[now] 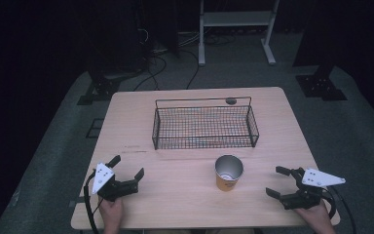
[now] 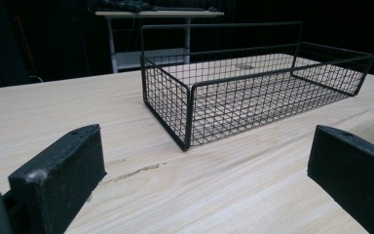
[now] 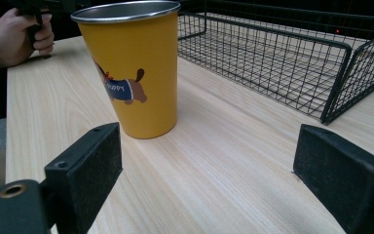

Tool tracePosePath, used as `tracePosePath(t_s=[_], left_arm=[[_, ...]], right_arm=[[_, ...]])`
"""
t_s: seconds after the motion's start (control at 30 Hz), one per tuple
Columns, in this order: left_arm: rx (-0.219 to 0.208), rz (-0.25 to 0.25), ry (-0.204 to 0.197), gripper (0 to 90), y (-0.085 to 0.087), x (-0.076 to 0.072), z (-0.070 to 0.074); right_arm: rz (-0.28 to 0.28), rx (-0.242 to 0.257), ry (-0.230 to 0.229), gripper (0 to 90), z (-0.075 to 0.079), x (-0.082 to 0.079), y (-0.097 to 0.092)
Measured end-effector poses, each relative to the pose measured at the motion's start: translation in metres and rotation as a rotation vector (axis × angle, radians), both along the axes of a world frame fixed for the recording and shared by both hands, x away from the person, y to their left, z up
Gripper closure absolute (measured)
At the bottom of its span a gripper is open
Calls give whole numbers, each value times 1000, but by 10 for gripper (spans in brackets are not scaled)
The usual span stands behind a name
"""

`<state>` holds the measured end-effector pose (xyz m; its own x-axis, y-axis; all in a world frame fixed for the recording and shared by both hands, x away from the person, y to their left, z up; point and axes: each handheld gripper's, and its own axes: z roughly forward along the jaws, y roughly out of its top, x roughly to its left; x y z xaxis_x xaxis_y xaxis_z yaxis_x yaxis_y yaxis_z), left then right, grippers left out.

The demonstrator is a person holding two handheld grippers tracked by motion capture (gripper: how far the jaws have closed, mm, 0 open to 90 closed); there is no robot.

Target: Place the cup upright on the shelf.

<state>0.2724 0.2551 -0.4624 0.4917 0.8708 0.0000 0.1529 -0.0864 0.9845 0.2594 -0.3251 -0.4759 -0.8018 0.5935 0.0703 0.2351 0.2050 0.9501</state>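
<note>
A yellow metal cup (image 1: 228,173) with a cartoon dog on its side stands upright on the wooden table (image 1: 185,204), in front of a black wire basket (image 1: 204,126). In the right gripper view the cup (image 3: 134,73) stands just ahead of the left jaw, and the basket (image 3: 292,58) lies beyond it. My left gripper (image 1: 126,168) rests open near the table's front left, pointing at the basket (image 2: 253,92). Near the front right, my right gripper (image 1: 278,181) is open too, aimed toward the cup. Nothing sits between either pair of jaws.
The basket holds nothing. A white shelf frame (image 1: 236,24) and cables (image 1: 156,63) lie on the grey floor beyond the table. The other hand (image 3: 19,34) shows at the right gripper view's top left.
</note>
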Motion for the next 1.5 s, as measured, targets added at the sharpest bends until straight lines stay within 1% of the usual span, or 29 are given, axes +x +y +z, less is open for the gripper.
tracePosePath(t_s=[0.1,0.37,0.53,0.7,0.87,0.97,1.23,1.5], left_arm=[[4,2,1,0,-1,0,0],[2,1,1,0,0,-1,0],[5,-7,-2,0,0,-1,0],[4,-6,-3,0,0,-1,0],[8,-5,-3,0,-1,-1,0],[7,-5,-3,0,-1,-1,0],[8,-5,-2,0,-1,-1,0],[8,-3,-3,0,-1,-1,0]], right_arm=[[1,9,1,91,0,0,-1],[8,6,6,72,0,1,3],[11,2,7,28,4,0,8],[25,2,-3,19,8,0,14],[27,15,-14,4,11,0,15],[22,19,-11,0,12,0,16],[41,1,-11,0,16,4,23],[54,-21,-5,0,16,9,34]])
